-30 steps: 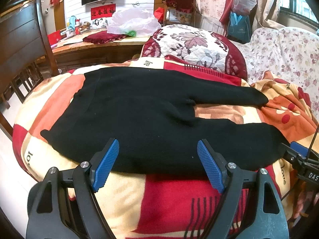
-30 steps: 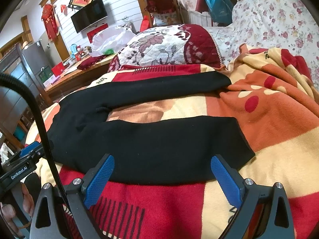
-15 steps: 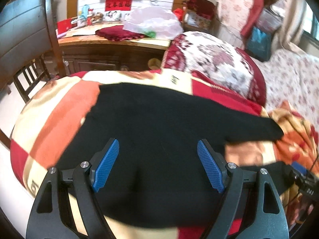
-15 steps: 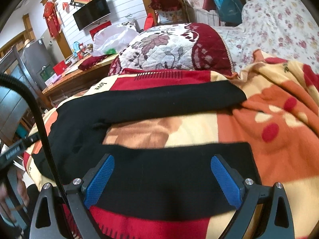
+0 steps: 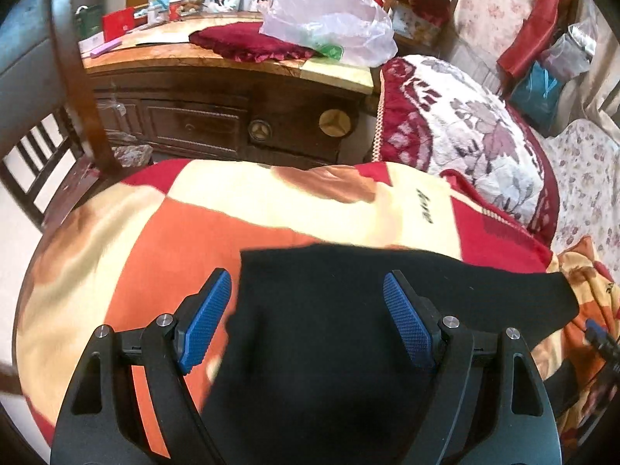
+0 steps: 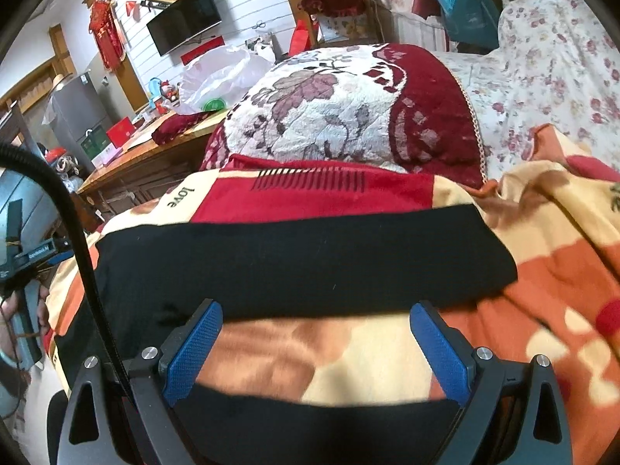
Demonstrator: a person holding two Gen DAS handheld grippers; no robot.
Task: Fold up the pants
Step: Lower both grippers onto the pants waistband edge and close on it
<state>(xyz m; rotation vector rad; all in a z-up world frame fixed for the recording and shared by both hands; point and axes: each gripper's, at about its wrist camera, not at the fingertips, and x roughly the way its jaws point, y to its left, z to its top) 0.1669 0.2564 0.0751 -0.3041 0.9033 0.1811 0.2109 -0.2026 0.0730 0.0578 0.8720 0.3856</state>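
Observation:
Black pants (image 5: 341, 333) lie spread flat on a red, orange and cream blanket (image 5: 162, 232). My left gripper (image 5: 310, 317) is open and empty above the waist end, its blue pads on either side of the far waist corner. In the right wrist view the far leg (image 6: 302, 255) lies across the blanket and the near leg (image 6: 310, 422) runs under the gripper. My right gripper (image 6: 316, 345) is open and empty, hovering over the blanket gap between the two legs.
A red and white floral cushion (image 6: 348, 108) lies just beyond the pants. A dark wooden cabinet (image 5: 217, 116) with a plastic bag (image 5: 325, 27) stands behind. A wooden chair (image 5: 58, 124) is at the left. A floral bedspread (image 6: 550, 69) is at the right.
Both grippers have moved forward over the pants, from the near edge toward the far side. Both stayed open. The pants have not moved.

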